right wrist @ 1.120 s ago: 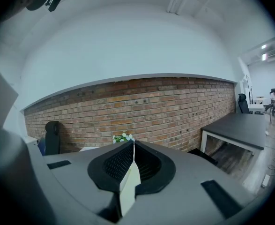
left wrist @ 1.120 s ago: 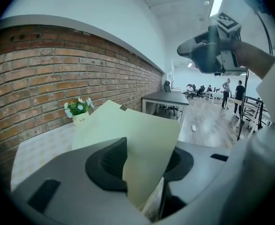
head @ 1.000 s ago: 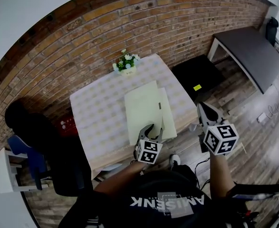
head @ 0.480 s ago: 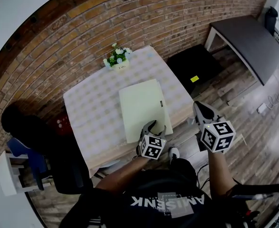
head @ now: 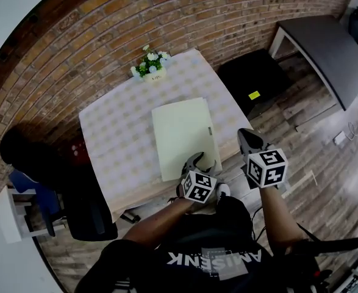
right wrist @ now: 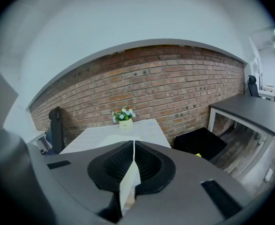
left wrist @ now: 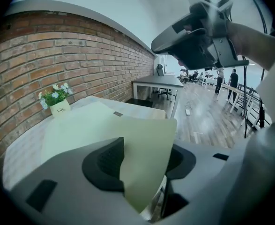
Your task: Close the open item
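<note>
Head view, looking steeply down. A brick wall (head: 166, 17) closes the top of the scene, and a wood-plank floor (head: 325, 133) fills the right. A square surface (head: 118, 133) with a pale checked cover stands against the wall. To its right are a dark desk (head: 322, 47) and a low black box (head: 252, 78), and to its left a black chair (head: 38, 157).

The pale green folder (head: 182, 133), the task's thing, lies flat and closed on the right half of the surface. Its near edge is close to the surface's front edge.

The left gripper (head: 201, 162) sits at the folder's near corner. Its jaws stand apart and have just been opening. The left gripper view shows the corner of the cover lying between them, with the pads not pressing on it.

The right gripper (head: 244, 134) is off the surface's front right corner, above the floor, with its jaws together. A pale sliver shows along their seam, but what it is cannot be told.

A small pot of flowers (head: 149, 67) stands at the surface's far edge, by the wall. A small grey tab (head: 210, 130) marks the folder's right edge.
</note>
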